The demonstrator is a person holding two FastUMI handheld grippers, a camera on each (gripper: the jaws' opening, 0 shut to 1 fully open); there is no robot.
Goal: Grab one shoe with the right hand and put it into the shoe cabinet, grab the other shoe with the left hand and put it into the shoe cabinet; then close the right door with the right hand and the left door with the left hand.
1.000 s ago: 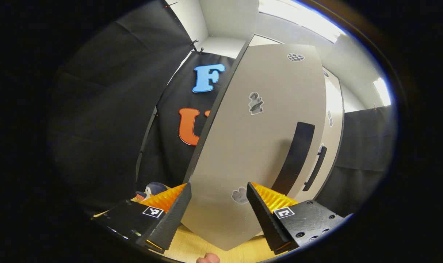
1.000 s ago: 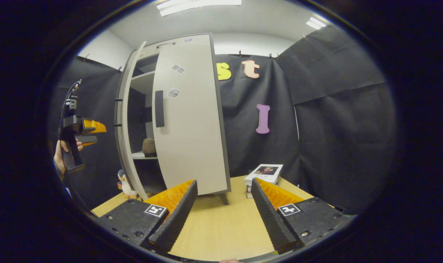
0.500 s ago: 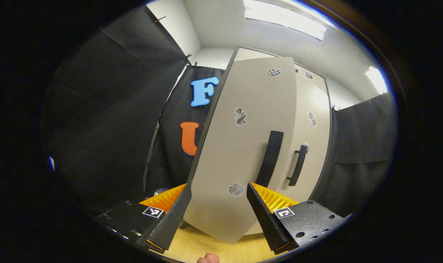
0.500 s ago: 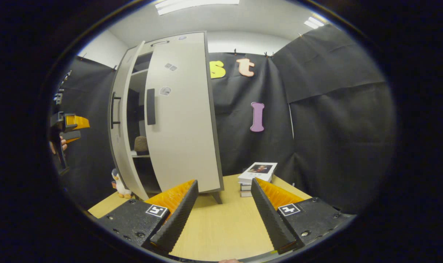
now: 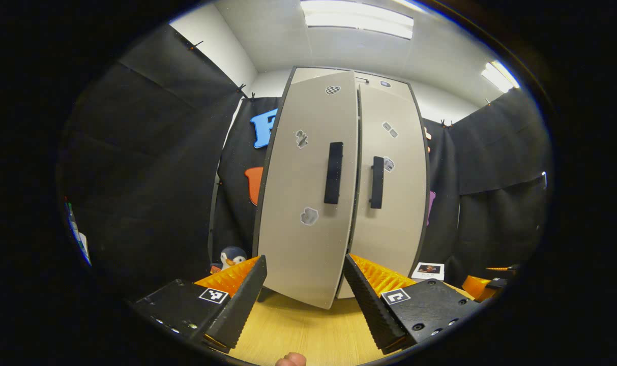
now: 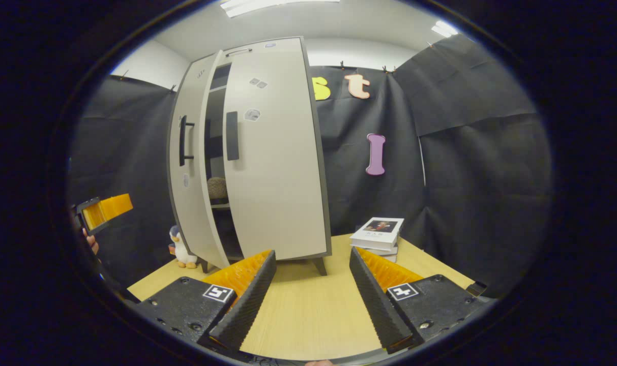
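The shoe cabinet (image 5: 339,76) stands on the wooden table. Its left door (image 5: 308,193) is slightly ajar and its right door (image 5: 392,193) is shut; both have black handles. In the right gripper view the left door (image 6: 188,168) leaves a narrow gap, and through it a brownish shoe (image 6: 216,187) sits on a shelf. My left gripper (image 5: 303,260) is open and empty, a short way in front of the left door. Farther back my right gripper (image 6: 312,254) is open and empty, facing the right door (image 6: 275,152). The left gripper (image 6: 102,211) and a hand (image 6: 90,245) holding it appear at the far left.
A penguin toy (image 5: 230,256) stands left of the cabinet, also seen as the penguin toy (image 6: 178,249). A stack of books (image 6: 379,234) lies on the table (image 6: 308,310) right of the cabinet. Black cloth walls close in all around.
The left door has swung from wide open to nearly shut. My left gripper has drawn back from it and lowered. The right gripper has barely shifted.
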